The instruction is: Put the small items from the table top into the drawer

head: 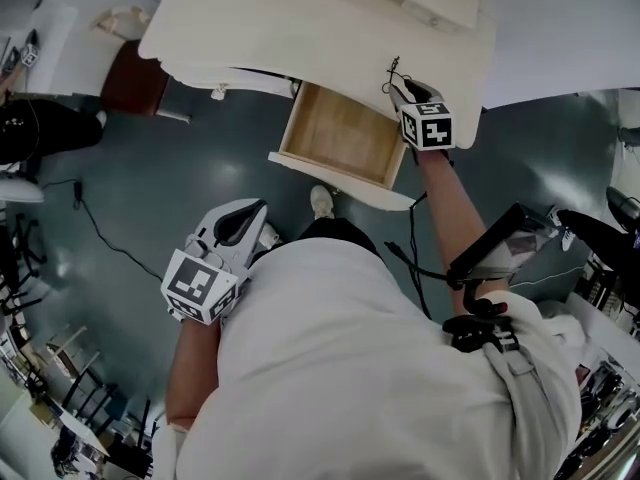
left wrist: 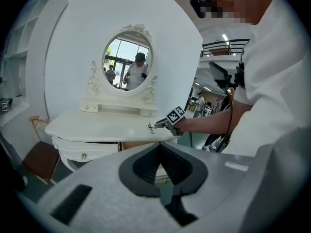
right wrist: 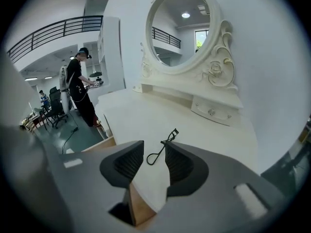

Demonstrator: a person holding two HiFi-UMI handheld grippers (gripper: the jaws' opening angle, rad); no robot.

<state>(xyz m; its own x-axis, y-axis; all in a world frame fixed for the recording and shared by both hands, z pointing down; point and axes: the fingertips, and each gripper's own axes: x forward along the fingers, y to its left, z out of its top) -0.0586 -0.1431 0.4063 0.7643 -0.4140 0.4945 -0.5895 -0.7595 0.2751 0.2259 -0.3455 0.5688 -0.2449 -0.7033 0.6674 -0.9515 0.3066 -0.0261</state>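
A black eyelash curler [head: 392,73] lies near the front edge of the white dressing table [head: 300,18]. My right gripper [head: 405,93] hovers just behind it, open. In the right gripper view the curler [right wrist: 163,147] lies on the table top [right wrist: 141,115] between and just past the spread pads, untouched; my right gripper [right wrist: 154,161] holds nothing. The wooden drawer [head: 345,133] stands pulled out below the table edge, left of that gripper. My left gripper [head: 238,226] hangs low by the person's waist, shut and empty. From the left gripper view [left wrist: 158,149] the curler [left wrist: 151,127] shows far off.
An oval mirror [right wrist: 182,28] on a stand with a small knobbed drawer [right wrist: 214,111] fills the back of the table. A brown chair [head: 130,78] stands at the table's left end. Cables [head: 100,233] trail over the grey floor. A person [right wrist: 80,86] works in the background.
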